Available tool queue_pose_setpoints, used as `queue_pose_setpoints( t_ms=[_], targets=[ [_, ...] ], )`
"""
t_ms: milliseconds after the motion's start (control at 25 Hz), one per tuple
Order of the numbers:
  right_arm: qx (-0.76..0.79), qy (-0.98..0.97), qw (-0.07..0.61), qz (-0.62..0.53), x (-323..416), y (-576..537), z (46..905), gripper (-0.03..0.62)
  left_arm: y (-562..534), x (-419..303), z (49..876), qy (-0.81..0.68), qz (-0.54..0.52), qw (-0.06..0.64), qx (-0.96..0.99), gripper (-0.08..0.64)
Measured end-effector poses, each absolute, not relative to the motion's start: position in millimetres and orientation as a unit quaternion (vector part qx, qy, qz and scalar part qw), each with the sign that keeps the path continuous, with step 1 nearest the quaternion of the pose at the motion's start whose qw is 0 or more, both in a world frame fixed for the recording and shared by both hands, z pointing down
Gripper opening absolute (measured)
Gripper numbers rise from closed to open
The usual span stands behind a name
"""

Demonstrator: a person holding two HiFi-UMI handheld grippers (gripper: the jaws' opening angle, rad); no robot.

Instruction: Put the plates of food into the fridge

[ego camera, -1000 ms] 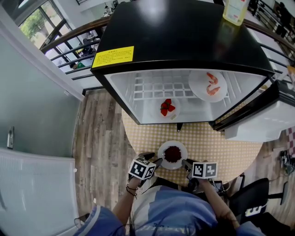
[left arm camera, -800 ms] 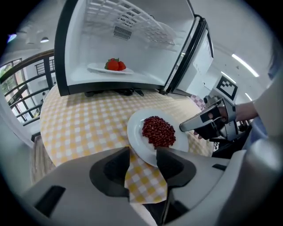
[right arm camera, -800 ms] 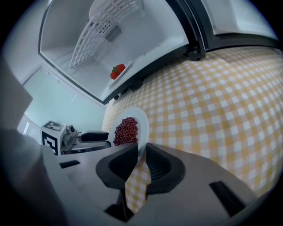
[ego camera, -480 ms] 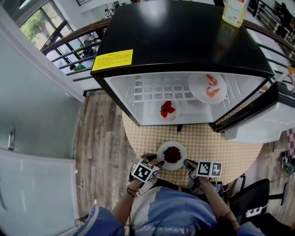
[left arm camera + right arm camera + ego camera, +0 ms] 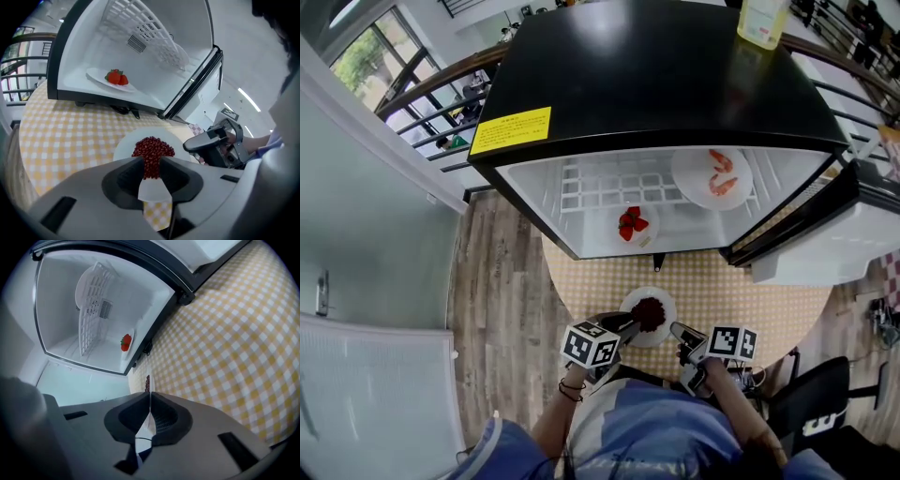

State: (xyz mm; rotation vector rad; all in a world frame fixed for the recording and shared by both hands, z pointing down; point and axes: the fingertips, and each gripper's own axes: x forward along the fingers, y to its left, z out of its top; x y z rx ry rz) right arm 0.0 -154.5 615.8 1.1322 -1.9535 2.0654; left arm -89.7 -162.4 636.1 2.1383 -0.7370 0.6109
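Observation:
A white plate of small dark-red berries (image 5: 648,316) sits on the yellow checked table (image 5: 750,300) in front of the open fridge (image 5: 656,75). My left gripper (image 5: 625,328) is at the plate's near-left rim. In the left gripper view the plate (image 5: 152,147) lies between the closing jaws of my left gripper (image 5: 151,161), and I see no pad pressing on it. My right gripper (image 5: 680,331) is at the near-right rim. The right gripper view shows the plate (image 5: 147,383) edge-on, with my right gripper (image 5: 149,397) shut on it.
Inside the fridge a plate of strawberries (image 5: 630,225) stands on the floor and a plate of shrimp (image 5: 712,178) on the wire shelf. The fridge door (image 5: 825,234) hangs open at the right. A yellow bottle (image 5: 764,21) stands on top. A black chair (image 5: 806,394) is at the lower right.
My left gripper's fingers have edged in closer to the plate's near-left rim. The right gripper has shifted slightly to the right. The plate stays on the table.

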Motion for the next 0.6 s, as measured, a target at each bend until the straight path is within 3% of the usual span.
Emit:
queue_pose_setpoints(
  t_ms=[240,480,600],
  targets=[
    [0.379,-0.597,-0.025,0.707,13.5,-162.9,603.6,0.021,-148.8,-111.6,625.6,-0.304,0.228,0.419,0.824,0.112],
    [0.401,-0.594,-0.057,0.695,33.7,-179.7,587.9,0.021,-129.2,-81.9,622.1,-0.238,0.089,0.562,0.787,0.119],
    [0.408,-0.593,-0.059,0.692,39.0,-183.9,587.9,0.021,-137.0,-51.8,625.2,-0.191,-0.014,0.659,0.727,0.197]
  ],
)
